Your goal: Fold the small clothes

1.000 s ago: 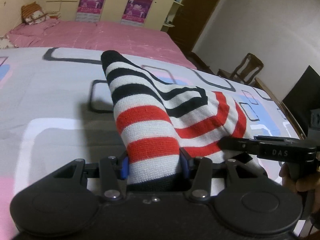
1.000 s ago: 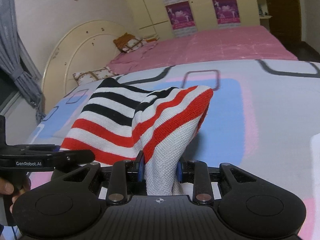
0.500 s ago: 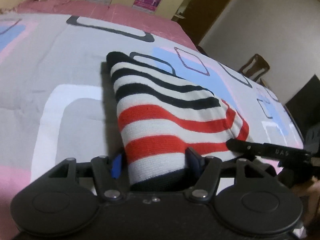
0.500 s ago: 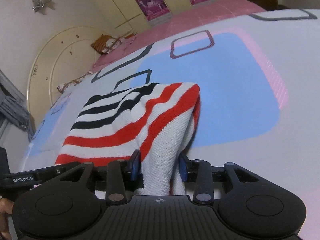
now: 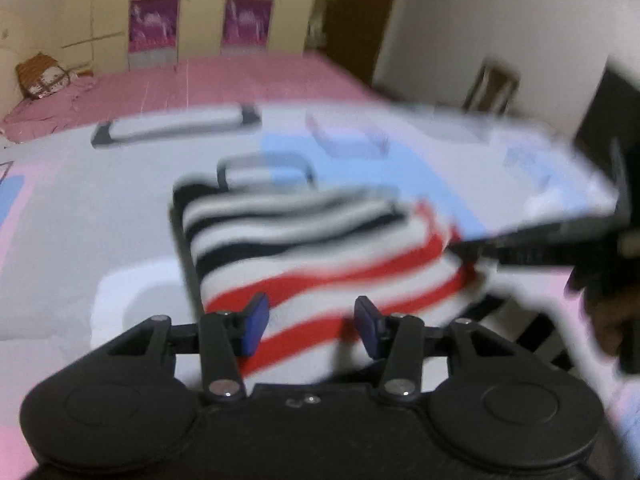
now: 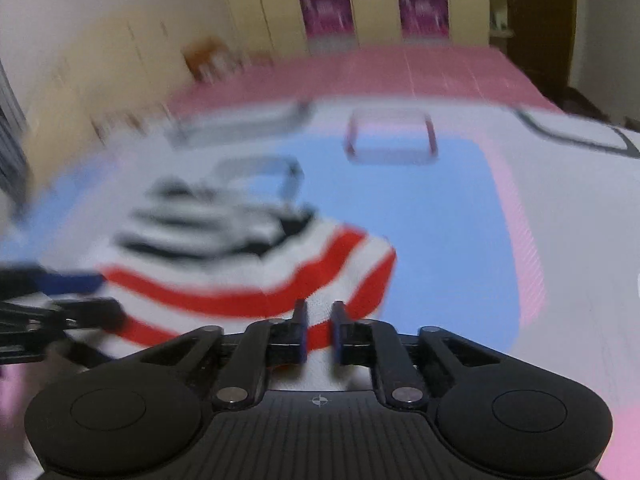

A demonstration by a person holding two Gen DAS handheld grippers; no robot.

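We judged the striped knit garment (image 5: 320,256) light and limp, best pinched at its folded hem: left claw (image 5: 312,322) closing, pads seemingly clear of the knit; right claw (image 6: 319,330) nearly shut on the hem.

No legible text in either view; the pink posters (image 5: 153,26) on the wall are too blurred to read.

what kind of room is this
Most likely a bedroom: a bed with a pink sheet and a pillow at its head, a wall of wardrobe doors, and a patterned quilt under the striped garment.
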